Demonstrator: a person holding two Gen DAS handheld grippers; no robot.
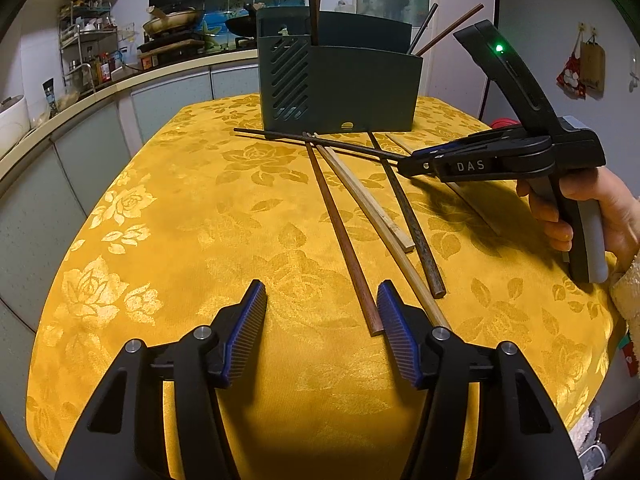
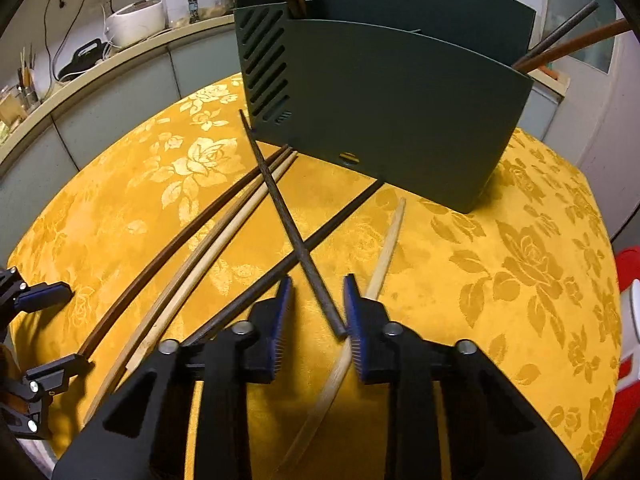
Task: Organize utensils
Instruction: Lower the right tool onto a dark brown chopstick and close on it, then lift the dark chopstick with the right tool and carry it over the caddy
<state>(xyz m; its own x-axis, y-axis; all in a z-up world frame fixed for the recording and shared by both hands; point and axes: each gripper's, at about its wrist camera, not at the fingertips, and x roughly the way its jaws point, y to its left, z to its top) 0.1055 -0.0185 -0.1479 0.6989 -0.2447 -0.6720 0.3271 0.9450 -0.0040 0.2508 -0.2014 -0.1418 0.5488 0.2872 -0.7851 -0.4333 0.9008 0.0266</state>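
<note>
A dark green utensil holder (image 1: 340, 80) stands at the far side of the table and holds several chopsticks; it also shows in the right wrist view (image 2: 400, 112). Several loose chopsticks lie on the yellow cloth: a reddish-brown one (image 1: 344, 240), pale ones (image 1: 368, 204) and a dark one (image 1: 412, 220). My right gripper (image 1: 416, 160) holds a thin dark chopstick (image 1: 320, 141) level above the table, in front of the holder. In the right wrist view that chopstick (image 2: 288, 220) runs out from between the partly closed jaws (image 2: 316, 304). My left gripper (image 1: 322, 328) is open and empty above the cloth.
The round table has a yellow rose-patterned cloth (image 1: 180, 220). A kitchen counter (image 1: 100, 92) with pans, bottles and a rack runs behind on the left. A white rice cooker (image 2: 136, 20) sits on the counter. A red object (image 2: 628, 280) lies past the table's right edge.
</note>
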